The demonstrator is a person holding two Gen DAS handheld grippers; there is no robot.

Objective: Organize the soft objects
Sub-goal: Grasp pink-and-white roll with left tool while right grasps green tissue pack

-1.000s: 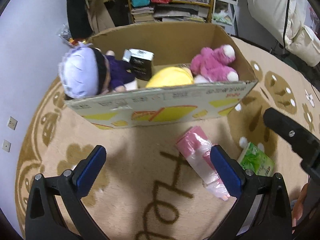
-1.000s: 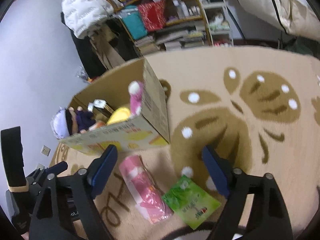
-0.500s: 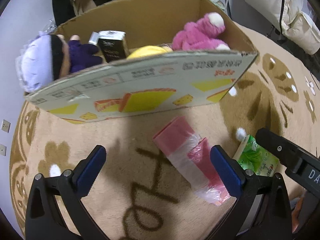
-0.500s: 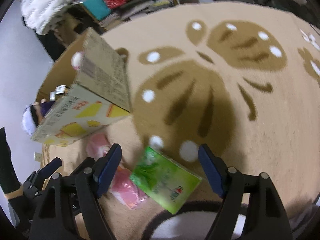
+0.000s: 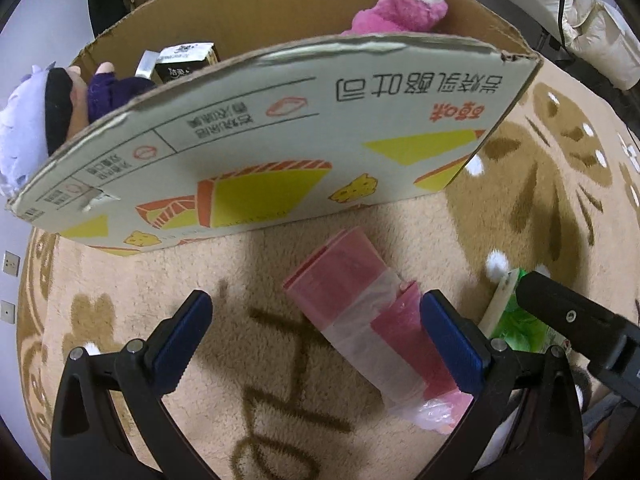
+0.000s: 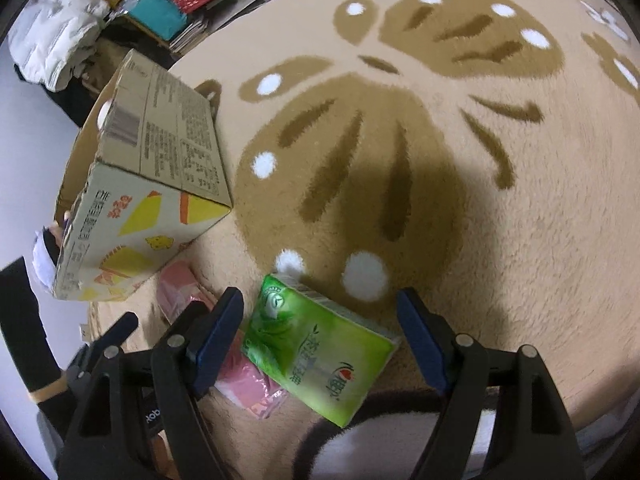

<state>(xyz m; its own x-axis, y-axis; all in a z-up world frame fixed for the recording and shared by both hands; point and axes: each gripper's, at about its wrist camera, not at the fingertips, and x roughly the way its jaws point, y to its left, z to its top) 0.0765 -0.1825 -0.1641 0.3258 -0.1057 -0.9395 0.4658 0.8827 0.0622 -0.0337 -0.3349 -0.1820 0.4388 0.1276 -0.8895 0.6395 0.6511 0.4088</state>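
Observation:
A pink plastic-wrapped pack (image 5: 360, 312) lies on the beige carpet in front of a cardboard box (image 5: 280, 152). My left gripper (image 5: 316, 336) hangs open just above the pack, its right pad beside the pack's far end. A green tissue pack (image 6: 320, 352) lies to the right of the pink pack (image 6: 240, 380). Over the green pack my right gripper (image 6: 320, 340) stands open, one blue pad on each side, neither touching it. Inside the box sit a pink plush (image 5: 400, 8), a purple doll (image 5: 60, 96) and a black carton (image 5: 184, 60).
The box (image 6: 132, 200) stands at the carpet's left side. Shelves with bags and books (image 6: 172, 4) and a white jacket (image 6: 52, 36) are behind it. A white padded item (image 5: 560, 12) is at the far right. Wall sockets (image 5: 10, 264) show at the left.
Both grippers have sunk toward the carpet, so the box and packs look bigger. The right gripper rolled and now has the green pack between its pads.

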